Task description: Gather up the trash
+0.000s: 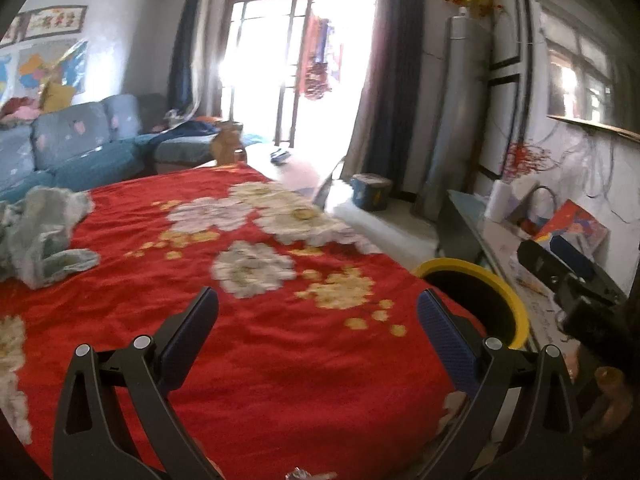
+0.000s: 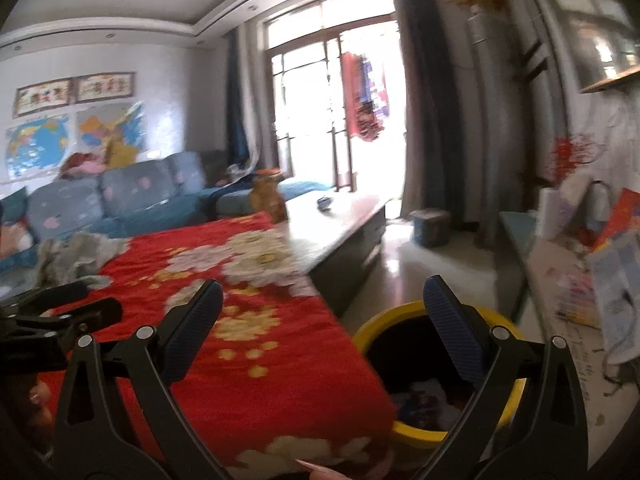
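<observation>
**Left gripper and right gripper: both released, over red cloth beside bin**

Left gripper (image 1: 318, 312): jaws spread wide, nothing between the pads. Hovering over red flowered cloth (image 1: 260, 360). Crumpled grey-green bag (image 1: 40, 232) lying ahead and far to the left of the fingers, well apart; long axis running roughly front to back along the cloth's left edge. Small silvery scrap (image 1: 300, 474) at the very bottom edge, below and between the jaws, too cropped to identify.

Right gripper (image 2: 323, 312): jaws likewise spread, empty. Yellow bin (image 2: 500, 400) directly beneath the right finger and just off the cloth's right edge; mixed rubbish visible inside, blurred.

Same bin from the left wrist view: ahead and to the right, rim touching or nearly touching the cloth edge, cannot tell which.

Judgement on reach: bag on the far side from the bin; left gripper nearer to it, right gripper nearer to the bin. Likely next move: leftward and forward travel by the left gripper, then carry across to the right for the drop. Bag soft and limp, likely to trail during transfer.
</observation>
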The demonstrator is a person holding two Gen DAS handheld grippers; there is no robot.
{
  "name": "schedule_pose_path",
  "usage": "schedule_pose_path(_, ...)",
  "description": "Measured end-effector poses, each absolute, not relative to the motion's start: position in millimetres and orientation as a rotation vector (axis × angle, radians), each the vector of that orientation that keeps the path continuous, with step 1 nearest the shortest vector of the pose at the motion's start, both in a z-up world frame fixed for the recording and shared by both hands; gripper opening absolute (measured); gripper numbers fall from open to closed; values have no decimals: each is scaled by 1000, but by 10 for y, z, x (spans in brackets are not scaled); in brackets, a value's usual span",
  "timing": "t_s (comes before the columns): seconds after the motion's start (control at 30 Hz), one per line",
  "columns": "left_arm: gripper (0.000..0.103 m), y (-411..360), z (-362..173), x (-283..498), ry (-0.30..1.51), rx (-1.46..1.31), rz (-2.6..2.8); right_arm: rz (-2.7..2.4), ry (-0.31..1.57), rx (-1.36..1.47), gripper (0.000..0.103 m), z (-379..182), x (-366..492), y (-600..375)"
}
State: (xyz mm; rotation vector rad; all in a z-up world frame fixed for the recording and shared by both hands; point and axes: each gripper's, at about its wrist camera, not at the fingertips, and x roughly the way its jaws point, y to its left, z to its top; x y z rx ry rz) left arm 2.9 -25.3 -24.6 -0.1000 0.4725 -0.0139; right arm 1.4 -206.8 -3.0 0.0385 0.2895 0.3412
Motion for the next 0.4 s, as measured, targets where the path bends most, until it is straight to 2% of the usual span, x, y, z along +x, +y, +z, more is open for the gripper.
schedule_pose_path(0.13, 97, 541, -172, -101, 543, -223, 137, 589, 380, 34, 92, 175, 134, -1370)
schedule_pose_path(0.2, 97, 1111, -179, -243, 559, -259, 304, 761, 503, -33, 92, 213, 210, -577)
schedule_pose_path(0.4, 97, 2795, -601, -795, 703, -363, 778, 1065, 821, -161, 92, -232, 79, 1509)
